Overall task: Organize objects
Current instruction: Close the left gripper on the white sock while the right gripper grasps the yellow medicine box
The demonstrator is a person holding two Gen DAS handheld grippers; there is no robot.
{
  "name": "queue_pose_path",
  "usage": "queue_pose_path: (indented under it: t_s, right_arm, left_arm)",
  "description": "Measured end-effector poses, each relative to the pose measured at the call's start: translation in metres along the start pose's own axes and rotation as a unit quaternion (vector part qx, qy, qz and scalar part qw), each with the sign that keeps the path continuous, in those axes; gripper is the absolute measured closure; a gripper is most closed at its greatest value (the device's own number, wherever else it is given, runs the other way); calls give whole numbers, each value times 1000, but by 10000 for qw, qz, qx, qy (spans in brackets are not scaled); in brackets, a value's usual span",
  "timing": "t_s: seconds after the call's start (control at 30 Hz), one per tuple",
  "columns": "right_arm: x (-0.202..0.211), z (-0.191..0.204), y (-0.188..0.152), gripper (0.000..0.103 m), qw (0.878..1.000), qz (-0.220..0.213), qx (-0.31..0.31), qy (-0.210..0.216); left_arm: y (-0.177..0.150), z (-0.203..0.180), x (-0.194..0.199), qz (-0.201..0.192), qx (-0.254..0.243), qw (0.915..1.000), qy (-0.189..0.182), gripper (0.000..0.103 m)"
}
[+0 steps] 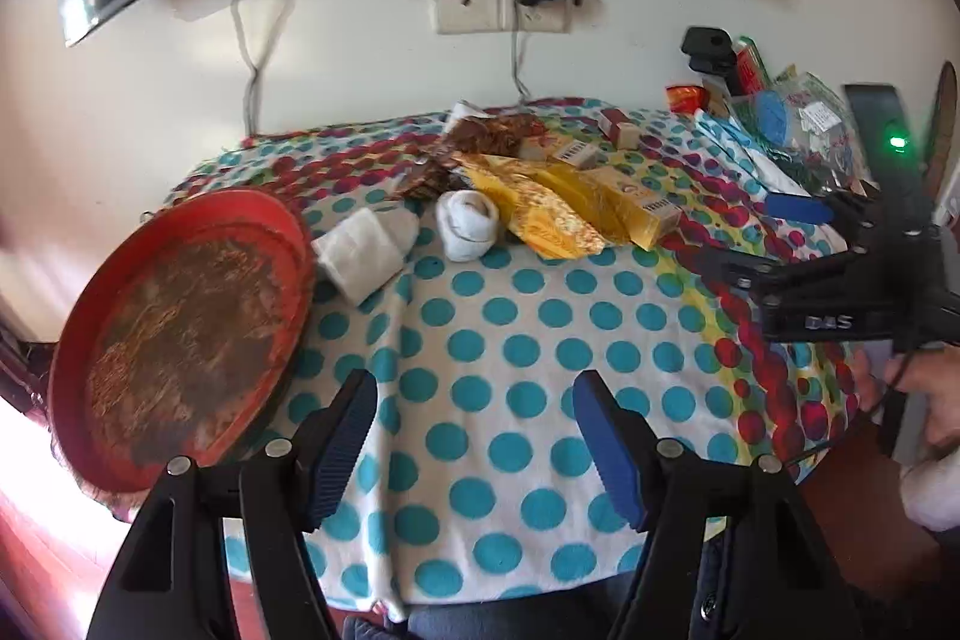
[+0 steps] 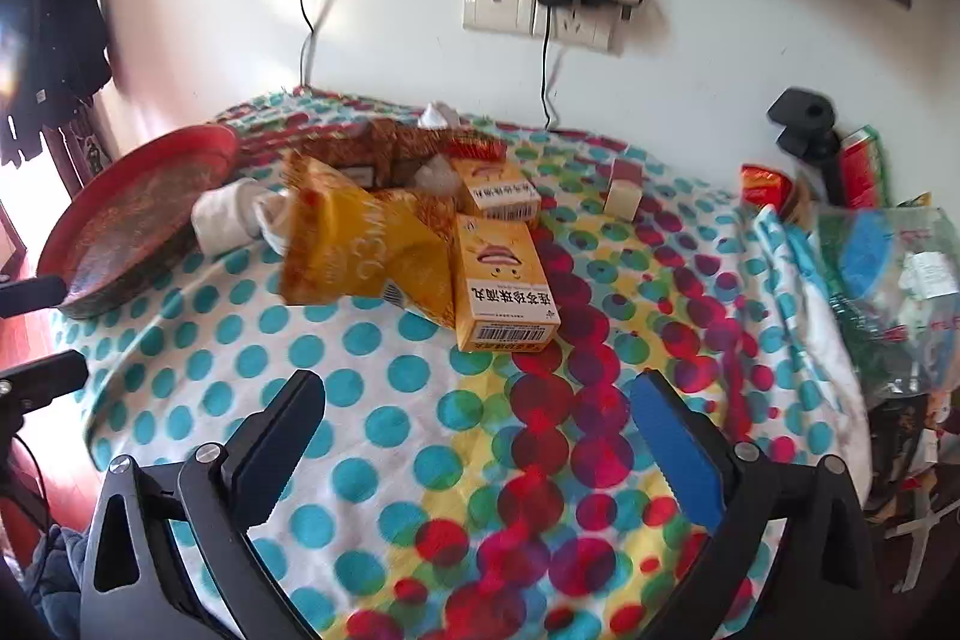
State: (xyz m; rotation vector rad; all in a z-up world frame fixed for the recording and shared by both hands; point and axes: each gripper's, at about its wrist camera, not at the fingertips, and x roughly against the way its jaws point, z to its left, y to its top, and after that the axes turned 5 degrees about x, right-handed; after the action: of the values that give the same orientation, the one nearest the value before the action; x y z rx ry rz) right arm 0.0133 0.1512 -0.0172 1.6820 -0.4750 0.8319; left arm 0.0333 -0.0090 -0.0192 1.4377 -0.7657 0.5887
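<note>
Left wrist view shows our left hand-held gripper [image 1: 474, 436] wide open and empty, hanging over bare dotted cloth [image 1: 498, 316] on the bench. Our right hand-held gripper [image 2: 480, 436] is wide open and empty too, just in front of the pile.

Nearest to our right one, a yellow box [image 2: 507, 292] lies flat on the cloth. A second yellow box [image 2: 501, 190] lies behind it. A crinkly yellow bag [image 2: 354, 244] leans against the first box, on its left. Left of the bag we see a folded white cloth [image 1: 360, 256] and a rolled white sock [image 1: 468, 223]. Brown wrappers [image 1: 492, 133] lie at the back, and a small cream block [image 2: 624, 196] sits apart on the right.

A round red tray [image 1: 180, 322] sits at the left edge of the bench, just beside the folded white cloth. We see nothing lying in it. More bags and packets [image 2: 888, 268] are heaped at the right edge.

We think the tidying has hardly begun. All the things still lie in a messy heap, and we hold nothing. We guess the tray is where things should go, but we cannot be sure.
</note>
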Motion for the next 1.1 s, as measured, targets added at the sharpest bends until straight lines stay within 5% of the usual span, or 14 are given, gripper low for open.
queue_pose_path:
  t_s: [0.3, 0.5, 0.67, 0.9, 1.1]
  right_arm:
    - [-52, -21, 7, 24, 9993, 219, -256, 166]
    - [-76, -26, 9, 24, 9987, 200, -358, 307]
    - [-84, -32, 10, 52, 9965, 126, -652, 498]
    - [-87, -40, 10, 52, 9949, 90, -889, 472]
    - [-90, -38, 10, 52, 9954, 212, -802, 469]
  left_arm:
    - [4, 12, -41, 187, 156, 9997, 67, 33]
    - [13, 34, -52, 203, 200, 9994, 209, 33]
    - [30, 44, -57, 172, -124, 9996, 208, 33]
    - [61, 52, -71, 152, -763, 9968, 178, 33]
    - [84, 52, -107, 559, -1281, 9902, 83, 33]
